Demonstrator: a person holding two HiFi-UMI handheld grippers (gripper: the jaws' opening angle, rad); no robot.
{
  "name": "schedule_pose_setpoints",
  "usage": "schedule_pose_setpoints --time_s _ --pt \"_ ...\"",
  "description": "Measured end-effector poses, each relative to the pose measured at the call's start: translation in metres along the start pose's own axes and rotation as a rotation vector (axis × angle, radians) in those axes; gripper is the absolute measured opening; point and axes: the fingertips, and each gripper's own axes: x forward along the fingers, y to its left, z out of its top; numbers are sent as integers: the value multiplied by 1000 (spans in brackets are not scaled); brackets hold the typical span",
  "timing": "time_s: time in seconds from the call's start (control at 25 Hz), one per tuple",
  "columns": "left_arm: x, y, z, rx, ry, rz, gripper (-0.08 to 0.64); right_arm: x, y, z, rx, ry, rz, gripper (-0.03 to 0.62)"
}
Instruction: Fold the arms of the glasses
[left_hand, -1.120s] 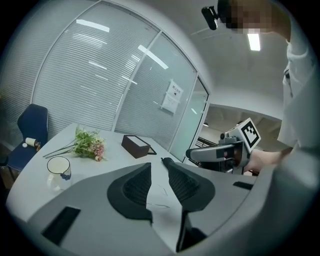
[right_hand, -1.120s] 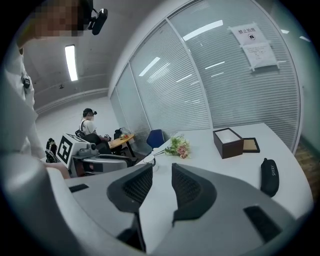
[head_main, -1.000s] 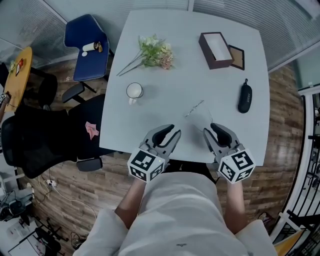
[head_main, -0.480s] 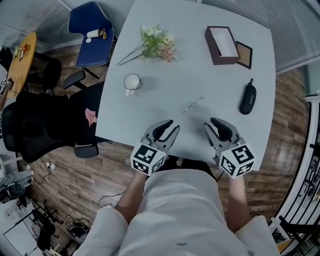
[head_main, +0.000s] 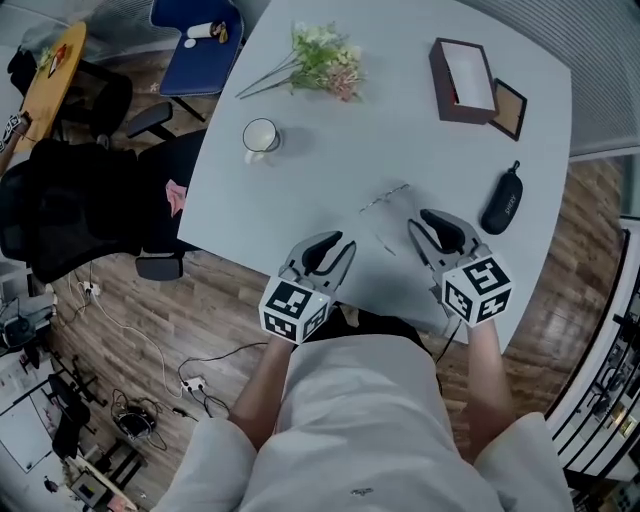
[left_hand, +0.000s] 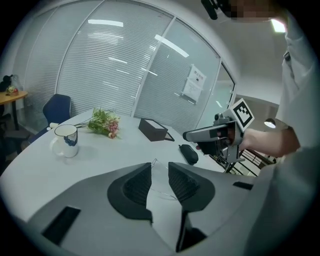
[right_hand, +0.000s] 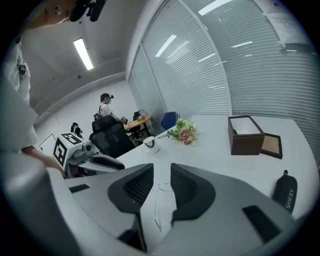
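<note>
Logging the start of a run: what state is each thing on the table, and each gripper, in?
glasses: arms unfolded, lying flat
brown box: open, lid beside it
glasses case: closed
mug: upright
flowers: lying on their side
left gripper: open, empty
right gripper: open, jaws have just been closing, nothing gripped between them

the glasses are thin, rimless-looking wire with clear lenses, hard to make out against the pale desk. they lie flat near the desk's front edge, their front set at a slant. an arm stretches out unfolded from a lens toward the near edge. the wire shows faintly.
</note>
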Motion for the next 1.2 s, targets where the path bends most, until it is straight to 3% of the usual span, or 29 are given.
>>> schedule_pose_setpoints --time_s 0.36,0.72,1.2 --pt "6 1 -10 -64 -22 33 118 37 -27 -16 -151 87 51 109" --pt "18 8 -14 -50 -2 15 118 69 -45 -33 -343 184 60 103" --pt "19 7 -20 -53 29 6 118 99 -62 -62 -751 386 48 85"
